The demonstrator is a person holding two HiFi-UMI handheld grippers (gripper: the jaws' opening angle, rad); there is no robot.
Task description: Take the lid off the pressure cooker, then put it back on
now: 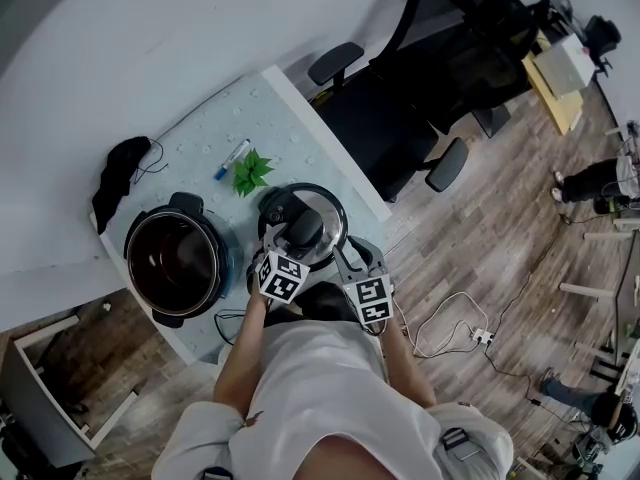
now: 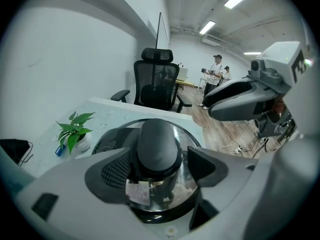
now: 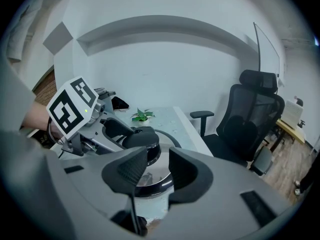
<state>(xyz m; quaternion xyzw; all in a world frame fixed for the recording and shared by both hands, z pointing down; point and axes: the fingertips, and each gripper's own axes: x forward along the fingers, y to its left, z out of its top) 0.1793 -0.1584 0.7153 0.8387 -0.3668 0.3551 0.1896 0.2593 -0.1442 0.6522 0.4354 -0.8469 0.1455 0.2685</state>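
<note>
The pressure cooker lid (image 1: pixel 330 211) lies flat on the pale table (image 1: pixel 290 128), off the pot. It is a round lid with a dark rim, a shiny reflective dome and a thick black knob (image 1: pixel 303 226) at its centre; a small white label sticks to the dome below the knob. The pressure cooker pot (image 1: pixel 178 263) stands open just beside it on the left, its dark inner bowl showing.

The left gripper (image 2: pixel 161 168) straddles the knob with its jaws spread wide. The right pad stands clear of the knob; whether the left pad touches it cannot be told. The right gripper (image 3: pixel 156 171) hovers at the lid's near right side, jaws apart with a narrow gap and nothing between them.

The lid sits close to the table's near edge and right edge. Beyond it are a small green plant (image 1: pixel 250 171) and a blue marker pen (image 1: pixel 232 158), with bare tabletop further back. A black office chair (image 1: pixel 400 108) stands off the right edge.
</note>
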